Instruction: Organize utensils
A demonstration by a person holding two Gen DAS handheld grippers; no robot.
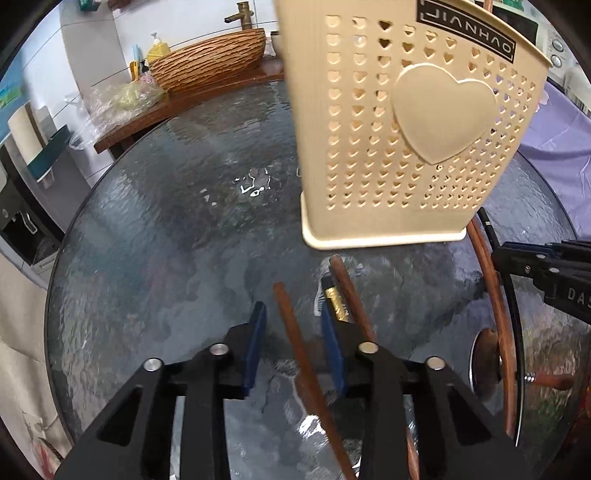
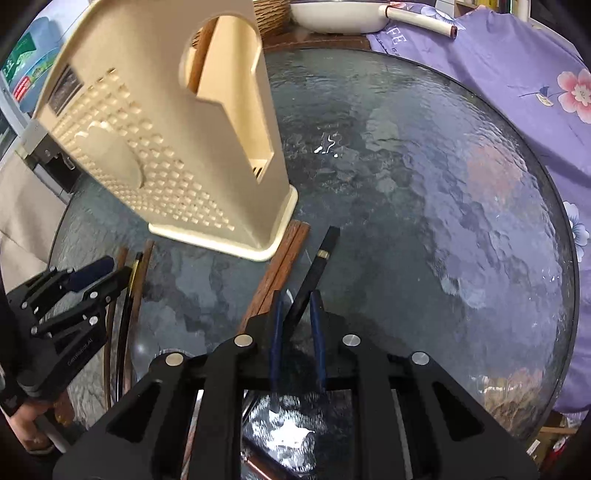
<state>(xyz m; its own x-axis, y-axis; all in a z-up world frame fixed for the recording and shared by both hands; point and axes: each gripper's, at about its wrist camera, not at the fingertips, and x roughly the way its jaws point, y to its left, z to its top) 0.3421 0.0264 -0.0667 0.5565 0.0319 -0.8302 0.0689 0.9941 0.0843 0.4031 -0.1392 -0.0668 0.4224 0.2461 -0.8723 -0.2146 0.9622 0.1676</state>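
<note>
A cream plastic utensil holder (image 1: 406,122) with heart-shaped holes stands on the round glass table (image 1: 166,229); it also shows in the right wrist view (image 2: 177,147), with a brown chopstick (image 2: 201,55) inside. My left gripper (image 1: 295,317) is open around a brown chopstick (image 1: 295,354) lying on the glass; a second brown chopstick (image 1: 351,291) and a black chopstick with a gold band (image 1: 334,299) lie just to its right. My right gripper (image 2: 297,299) is shut on a black chopstick (image 2: 317,266), beside two brown chopsticks (image 2: 282,266).
A woven basket (image 1: 210,59) and a soap bottle (image 1: 157,46) sit on a wooden counter behind the table. A purple floral cloth (image 2: 517,85) lies to the right. A white pan (image 2: 343,16) sits at the far edge. A glass lid (image 1: 517,350) lies near my left gripper.
</note>
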